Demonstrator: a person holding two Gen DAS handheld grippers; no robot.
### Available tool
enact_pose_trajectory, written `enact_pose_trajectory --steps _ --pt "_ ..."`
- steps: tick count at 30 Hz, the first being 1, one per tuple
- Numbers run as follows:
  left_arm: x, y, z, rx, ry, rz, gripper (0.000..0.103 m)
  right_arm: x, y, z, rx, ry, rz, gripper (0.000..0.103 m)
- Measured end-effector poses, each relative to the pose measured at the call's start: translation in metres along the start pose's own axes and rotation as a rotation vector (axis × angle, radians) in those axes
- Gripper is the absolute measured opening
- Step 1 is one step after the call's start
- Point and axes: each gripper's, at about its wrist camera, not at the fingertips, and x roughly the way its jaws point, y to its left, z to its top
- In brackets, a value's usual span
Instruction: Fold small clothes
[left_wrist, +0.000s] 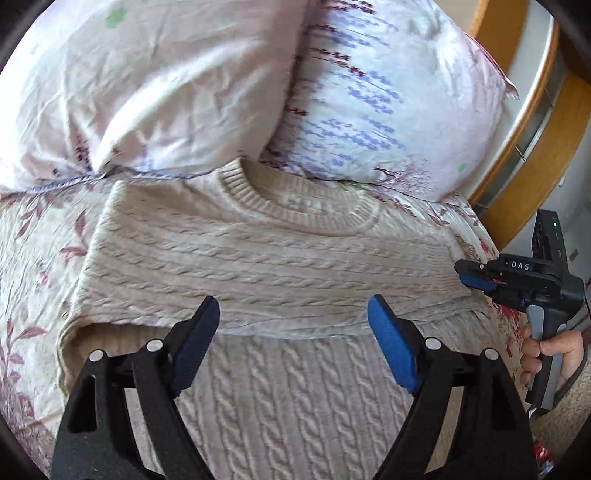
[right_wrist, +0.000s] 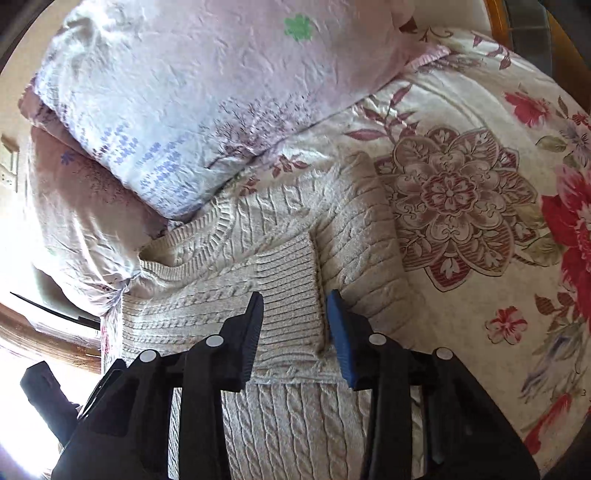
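Observation:
A cream cable-knit sweater lies flat on the bed, its ribbed neckline toward the pillows and a sleeve folded across the chest. My left gripper hovers over the middle of the sweater, jaws wide open, nothing between them. My right gripper is over the sleeve's ribbed cuff, which lies on the sweater. Its jaws stand narrowly apart with the cuff showing between them, and I see no pad pressing on it. In the left wrist view the right gripper sits at the sweater's right edge.
Two pale printed pillows lie just beyond the neckline. The floral bedspread stretches out beside the sweater. A curved wooden bed frame runs along the far right. A person's hand grips the right gripper's handle.

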Motion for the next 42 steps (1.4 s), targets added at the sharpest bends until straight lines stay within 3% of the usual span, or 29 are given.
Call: enact_pose_trajectory --steps 1,2,3,7,10,12,14,16,19,22,27,30,35,38,42 --pt "-0.004 0.009 -0.001 -0.023 -0.005 0.015 0.082 0.004 0.002 -0.002 -0.022 0.006 -0.017 0.031" --pt "-0.008 0.017 -0.004 -0.041 -0.008 0.028 0.082 0.007 0.005 -0.004 -0.043 0.012 -0.026 0.016" --pt "-0.012 0.025 -0.006 -0.055 -0.010 0.041 0.082 0.009 0.007 -0.006 -0.069 -0.003 -0.034 0.012" --pt "-0.031 0.051 -0.020 -0.093 -0.017 0.090 0.082 0.005 0.005 -0.003 -0.045 -0.076 -0.082 0.008" --pt "-0.047 0.069 -0.031 -0.127 -0.024 0.110 0.082 0.008 0.002 -0.002 -0.030 -0.075 -0.110 0.008" --pt "-0.059 0.081 -0.039 -0.144 -0.029 0.116 0.082 0.001 0.003 -0.006 -0.038 -0.065 -0.091 0.016" --pt "-0.074 0.095 -0.050 -0.161 -0.029 0.110 0.082 -0.019 0.000 -0.015 -0.041 -0.076 -0.028 0.057" --pt "-0.086 0.106 -0.060 -0.173 -0.014 0.102 0.082 -0.045 -0.005 -0.028 -0.061 -0.118 0.018 0.065" --pt "-0.100 0.122 -0.080 -0.204 0.019 0.089 0.082 -0.079 -0.025 -0.049 -0.066 -0.124 0.052 0.065" --pt "-0.107 0.134 -0.097 -0.243 0.057 0.071 0.080 -0.099 -0.050 -0.070 -0.015 -0.085 0.064 0.065" --pt "-0.107 0.144 -0.121 -0.291 0.124 0.028 0.060 -0.113 -0.084 -0.108 0.052 0.015 0.106 0.065" --pt "-0.108 0.144 -0.133 -0.306 0.142 0.004 0.057 -0.110 -0.093 -0.129 0.072 0.091 0.154 0.064" --pt "-0.113 0.138 -0.145 -0.330 0.167 -0.075 0.057 -0.101 -0.097 -0.159 0.113 0.190 0.237 0.050" --pt "-0.114 0.140 -0.155 -0.405 0.192 -0.169 0.050 -0.097 -0.096 -0.172 0.125 0.237 0.293 0.047" --pt "-0.119 0.139 -0.168 -0.454 0.214 -0.217 0.042 -0.096 -0.096 -0.185 0.144 0.287 0.344 0.042"
